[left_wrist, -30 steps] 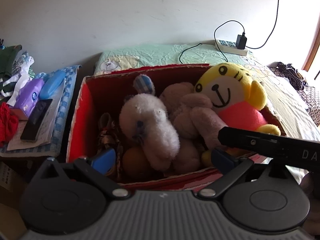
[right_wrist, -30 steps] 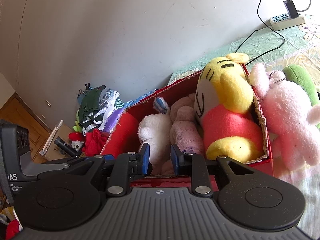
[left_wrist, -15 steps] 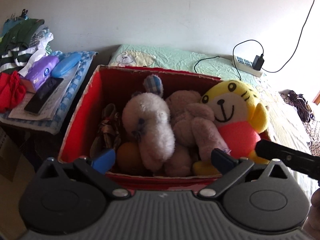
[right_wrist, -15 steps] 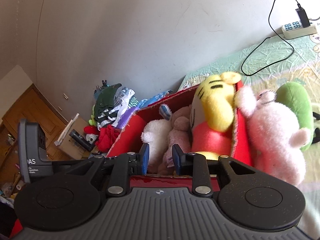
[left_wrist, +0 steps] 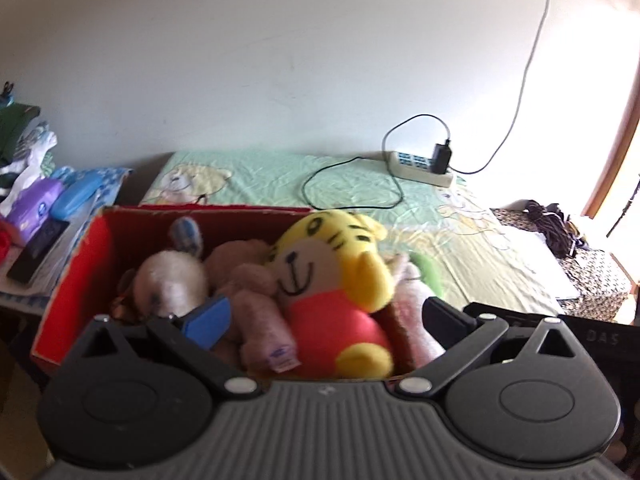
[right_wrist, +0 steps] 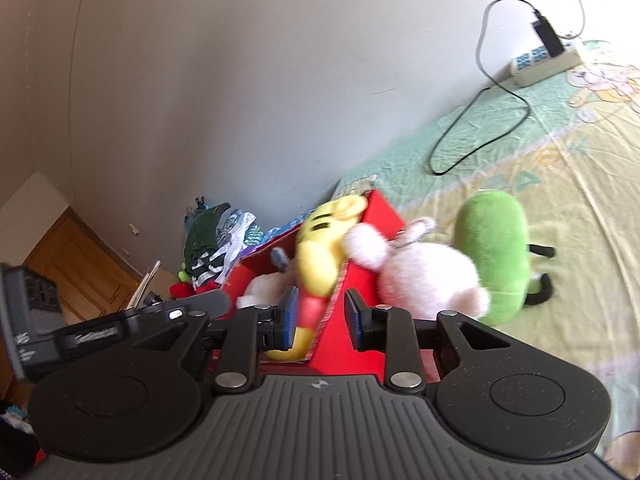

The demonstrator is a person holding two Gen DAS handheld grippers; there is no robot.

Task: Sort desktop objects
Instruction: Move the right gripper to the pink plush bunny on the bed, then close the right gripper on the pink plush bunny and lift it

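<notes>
A red cardboard box (left_wrist: 76, 268) sits on the bed, packed with a yellow tiger plush (left_wrist: 328, 272), a white plush (left_wrist: 168, 288) and a brownish-pink plush (left_wrist: 248, 280). My left gripper (left_wrist: 326, 316) hovers open and wide in front of the box, holding nothing. In the right wrist view the box (right_wrist: 360, 284) stands just ahead, with the tiger (right_wrist: 320, 256) leaning on its near wall. Outside the box on the sheet lie a pale pink plush (right_wrist: 428, 280) and a green plush (right_wrist: 496, 248). My right gripper (right_wrist: 322, 316) is open by a narrow gap, empty.
A power strip (left_wrist: 420, 166) with a black charger and cable lies on the green sheet (left_wrist: 352, 172) by the wall. A side stand at left holds a purple pack (left_wrist: 36, 200), a blue case (left_wrist: 76, 196) and a dark phone (left_wrist: 36, 248). Clothes (right_wrist: 216, 240) pile beyond the box.
Both grippers have drawn back from the box and swung right. The pink and green plushes now show fully in the right wrist view. Jaw openings look unchanged.
</notes>
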